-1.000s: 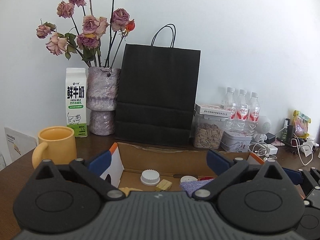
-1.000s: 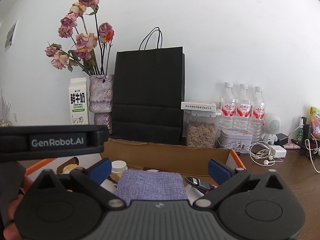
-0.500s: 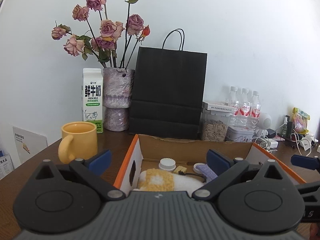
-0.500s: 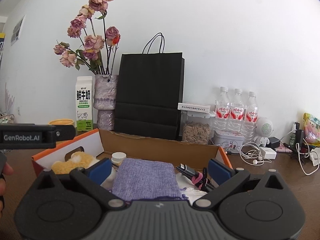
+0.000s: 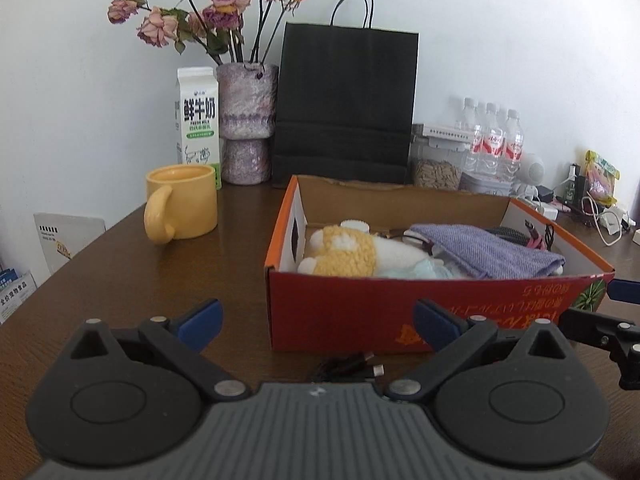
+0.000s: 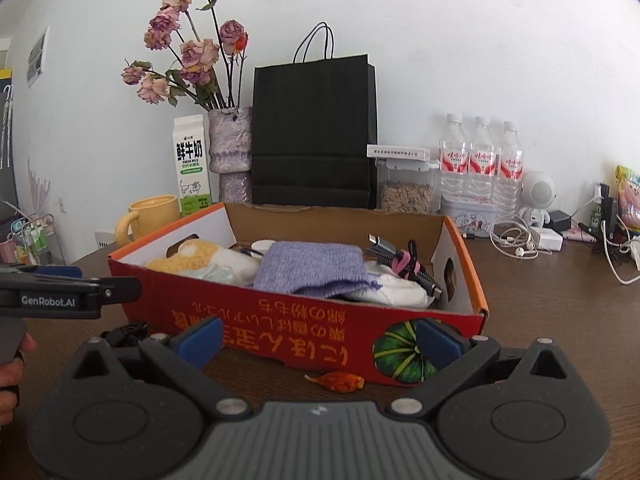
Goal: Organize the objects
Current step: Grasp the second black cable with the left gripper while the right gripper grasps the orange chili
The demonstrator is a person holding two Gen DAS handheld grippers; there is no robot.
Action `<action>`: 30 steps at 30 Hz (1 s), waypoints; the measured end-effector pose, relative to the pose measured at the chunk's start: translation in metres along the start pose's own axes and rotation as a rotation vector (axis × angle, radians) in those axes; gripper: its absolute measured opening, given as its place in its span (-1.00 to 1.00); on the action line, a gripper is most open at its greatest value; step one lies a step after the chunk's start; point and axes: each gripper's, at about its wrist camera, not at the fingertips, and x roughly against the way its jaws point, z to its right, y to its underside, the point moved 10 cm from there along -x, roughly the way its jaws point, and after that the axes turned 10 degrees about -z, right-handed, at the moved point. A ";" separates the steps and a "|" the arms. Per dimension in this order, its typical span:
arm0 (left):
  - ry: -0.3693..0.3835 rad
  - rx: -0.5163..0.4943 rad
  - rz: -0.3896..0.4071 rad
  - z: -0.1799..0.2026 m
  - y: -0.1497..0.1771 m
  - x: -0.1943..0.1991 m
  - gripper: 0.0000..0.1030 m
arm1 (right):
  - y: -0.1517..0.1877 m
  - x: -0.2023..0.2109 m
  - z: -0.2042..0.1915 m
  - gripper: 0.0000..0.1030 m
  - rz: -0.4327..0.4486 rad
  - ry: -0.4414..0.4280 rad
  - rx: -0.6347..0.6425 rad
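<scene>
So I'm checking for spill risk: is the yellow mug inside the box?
No, the yellow mug stands on the table, left of the box.

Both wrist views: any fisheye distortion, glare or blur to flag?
Left wrist view: dark vignette in the corners, soft sheen on the table, black bag a near-featureless dark mass, box sharp. Right wrist view: stronger barrel bend, wall edge curving at left, water bottles and box print legible, no motion blur.
</scene>
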 end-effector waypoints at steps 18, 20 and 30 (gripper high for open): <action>0.014 -0.015 -0.188 0.004 0.029 -0.032 0.72 | 0.018 -0.014 0.004 1.00 -0.106 -0.003 -0.047; 0.005 -0.020 -0.183 0.005 0.028 -0.031 0.32 | 0.019 -0.016 0.004 1.00 -0.116 0.003 -0.051; 0.029 0.020 -0.115 0.003 0.018 -0.018 -0.26 | 0.022 -0.027 0.016 0.95 -0.162 0.058 -0.100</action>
